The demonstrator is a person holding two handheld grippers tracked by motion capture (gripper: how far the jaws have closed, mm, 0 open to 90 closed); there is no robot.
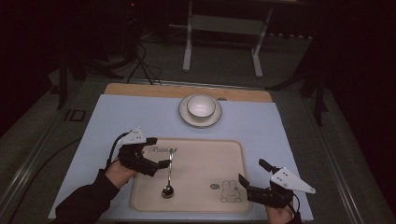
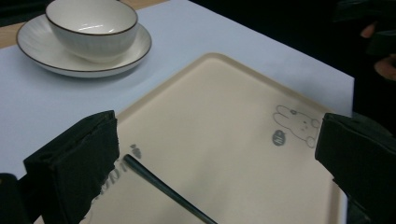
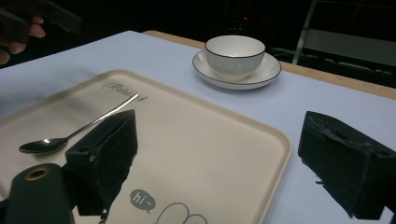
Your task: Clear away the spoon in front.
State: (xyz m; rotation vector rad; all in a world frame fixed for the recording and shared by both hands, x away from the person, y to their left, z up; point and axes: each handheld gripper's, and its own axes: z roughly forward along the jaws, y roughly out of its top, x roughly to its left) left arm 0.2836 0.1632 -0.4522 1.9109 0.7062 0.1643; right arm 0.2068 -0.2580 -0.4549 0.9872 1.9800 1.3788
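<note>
Centrally placed on the worktop (image 1: pixel 140 116): a cream tray (image 1: pixel 233 149) with a rabbit drawing at its near right corner. On the tray's left half, a metal spoon (image 1: pixel 168 179), bowl end near, handle pointing far toward the printed word at the far left corner. Left gripper (image 1: pixel 159 152) at the tray's left edge, just beside the spoon's handle end, jaws spread wide and holding nothing; in the left gripper view, handle tip (image 2: pixel 159 184) lying low between the two jaws, not touched by either. Right gripper (image 1: pixel 254 173) over the tray's near right corner, close to the rabbit, jaws likewise wide apart and empty, well apart from the spoon. Beyond the tray, toward the far edge of the worktop, a white bowl (image 1: pixel 203 106) with a dark rim, sitting upright on a white saucer (image 1: pixel 184 116). Dark room behind, with a pale metal stand (image 1: pixel 189 42) on the floor.
</note>
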